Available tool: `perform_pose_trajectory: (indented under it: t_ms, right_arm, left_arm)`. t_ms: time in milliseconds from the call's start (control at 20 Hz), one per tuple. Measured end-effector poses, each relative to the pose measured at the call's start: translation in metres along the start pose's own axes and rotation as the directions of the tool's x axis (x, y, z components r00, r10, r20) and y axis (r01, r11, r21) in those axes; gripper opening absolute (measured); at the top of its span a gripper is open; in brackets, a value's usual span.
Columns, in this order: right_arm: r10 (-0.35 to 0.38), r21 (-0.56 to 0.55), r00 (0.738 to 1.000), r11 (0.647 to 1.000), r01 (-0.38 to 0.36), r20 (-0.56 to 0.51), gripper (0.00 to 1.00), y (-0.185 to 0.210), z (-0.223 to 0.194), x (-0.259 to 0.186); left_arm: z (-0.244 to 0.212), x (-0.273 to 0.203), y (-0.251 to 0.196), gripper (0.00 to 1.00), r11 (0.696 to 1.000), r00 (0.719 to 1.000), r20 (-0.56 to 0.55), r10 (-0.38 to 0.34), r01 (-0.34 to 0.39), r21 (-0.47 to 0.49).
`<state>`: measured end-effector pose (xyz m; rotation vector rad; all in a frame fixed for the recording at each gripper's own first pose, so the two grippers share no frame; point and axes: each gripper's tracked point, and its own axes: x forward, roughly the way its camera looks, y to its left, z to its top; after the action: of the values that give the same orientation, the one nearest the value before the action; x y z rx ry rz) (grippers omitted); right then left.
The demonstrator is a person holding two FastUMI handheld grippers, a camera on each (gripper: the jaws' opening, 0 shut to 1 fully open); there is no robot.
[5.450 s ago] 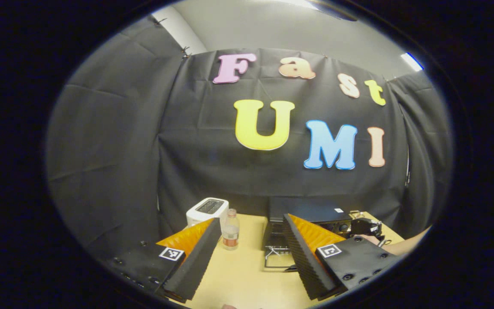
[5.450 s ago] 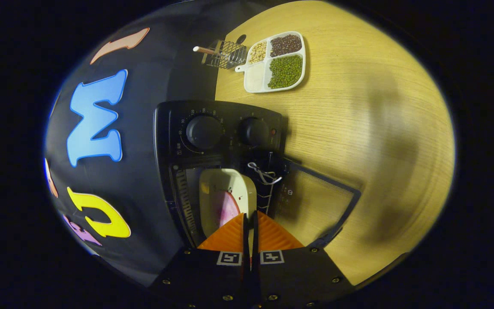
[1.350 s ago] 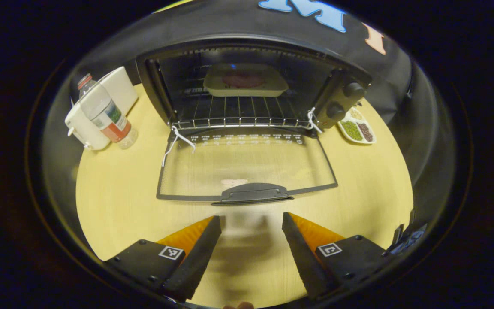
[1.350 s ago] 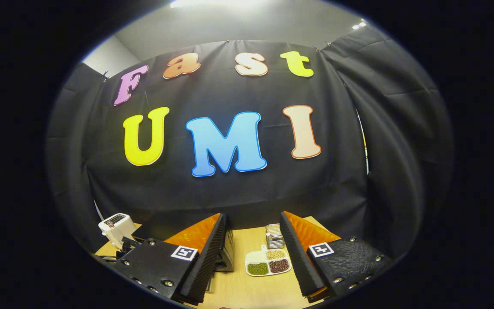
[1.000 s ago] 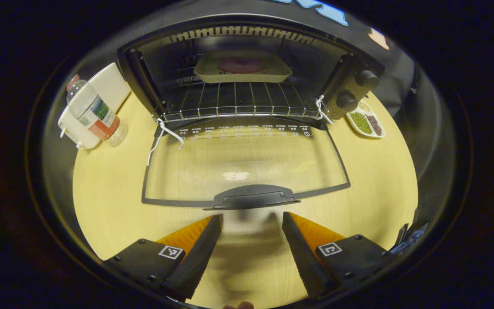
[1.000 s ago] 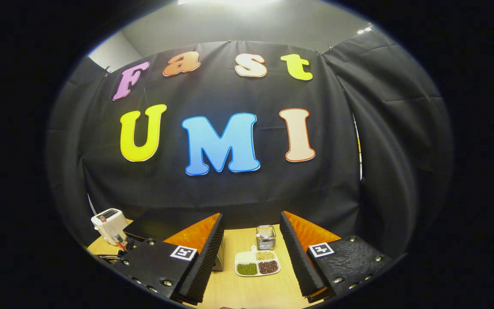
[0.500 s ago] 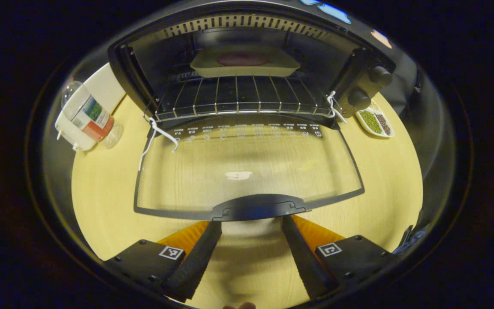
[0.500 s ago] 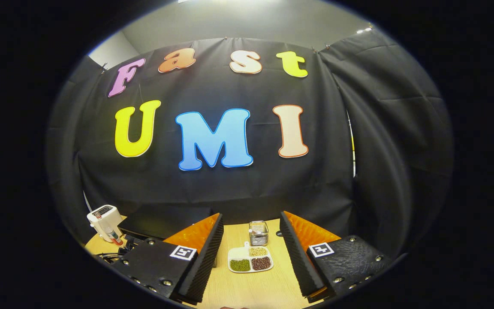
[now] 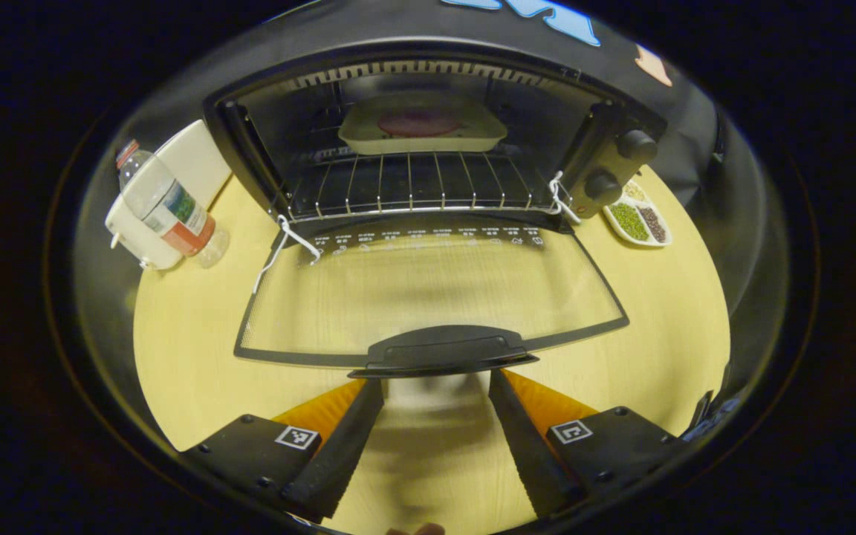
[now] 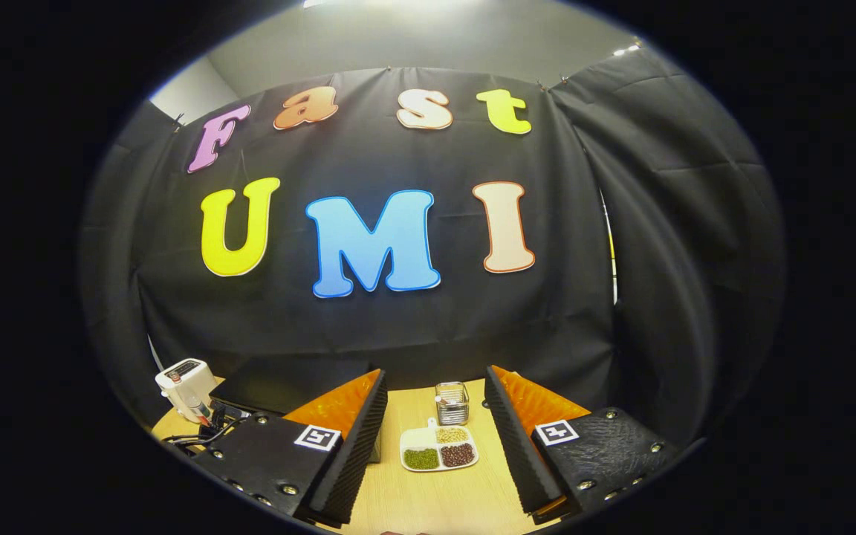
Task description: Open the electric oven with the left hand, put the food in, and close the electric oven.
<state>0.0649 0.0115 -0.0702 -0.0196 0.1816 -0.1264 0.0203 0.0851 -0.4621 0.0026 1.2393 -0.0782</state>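
in front of the lowered oven door [image 9: 428, 286], my left tool [image 9: 435, 386] gapes, seemingly just under its handle [image 9: 443, 349]; right tool [image 10: 434, 405] released.

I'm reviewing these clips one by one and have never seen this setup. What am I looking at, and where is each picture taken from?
A person holds a two-finger gripper in each hand; a fisheye camera rides on each, looking along its fingers. In the left gripper view, the open left gripper sits just before the handle of the electric oven, whose glass door lies folded down. A dish of food rests on the rack inside. On the wooden table stand a water bottle and a white toaster. In the right gripper view, the open right gripper holds nothing, above a divided plate of beans and a small wire basket.
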Motion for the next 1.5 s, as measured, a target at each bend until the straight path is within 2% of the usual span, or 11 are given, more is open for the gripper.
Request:
perform_pose_trajectory:
  t_ms: [50,100,350,400,450,650,700,1050,1250,1500]
  right_arm:
    - [0.006,-0.001,1.0,1.0,-0.006,0.003,0.8,0.001,0.001,-0.001]
    - [0.012,-0.001,1.0,1.0,-0.012,0.005,0.8,0.005,0.001,-0.001]
    - [0.035,-0.001,0.999,0.999,-0.035,0.009,0.8,0.011,0.001,-0.002]
    - [0.038,-0.001,0.999,0.999,-0.038,0.009,0.81,0.013,0.001,-0.003]
    - [0.039,0.0,0.999,0.999,-0.039,0.009,0.8,0.012,0.001,-0.003]
    - [0.039,-0.006,0.999,0.999,-0.039,0.004,0.81,0.009,-0.001,-0.002]
    - [0.038,-0.008,0.999,0.999,-0.038,0.004,0.81,0.009,-0.001,-0.001]
    - [0.029,-0.001,0.999,1.0,-0.029,-0.023,0.81,0.002,-0.011,0.003]
    - [0.036,-0.006,0.999,0.999,-0.036,-0.03,0.81,0.007,-0.013,0.007]
    - [0.05,0.01,0.998,0.999,-0.049,-0.03,0.81,0.014,-0.012,0.006]
  left_arm:
    - [0.0,-0.002,0.0,1.0,1.0,1.0,0.004,0.001,-0.001,0.0]
    - [0.001,-0.004,0.0,0.98,1.0,1.0,0.01,0.005,-0.005,0.004]
    - [0.009,-0.019,-0.003,1.0,1.0,0.998,0.061,0.007,-0.007,0.011]
    - [0.012,-0.021,-0.004,0.98,1.0,0.998,0.07,0.006,-0.007,0.016]
    - [0.015,-0.023,-0.004,1.0,1.0,0.996,0.087,0.006,-0.008,0.023]
    - [0.031,-0.032,0.001,0.95,0.998,0.988,0.15,0.032,-0.04,0.051]
    - [0.034,-0.034,0.001,0.97,0.998,0.987,0.159,0.031,-0.04,0.049]
    - [0.05,-0.043,0.005,0.98,0.998,0.979,0.2,0.044,-0.05,0.024]
    - [0.063,-0.054,0.008,0.98,0.997,0.964,0.257,0.063,-0.072,0.028]
    - [0.077,-0.065,0.005,0.98,0.999,0.952,0.303,0.044,-0.046,0.001]
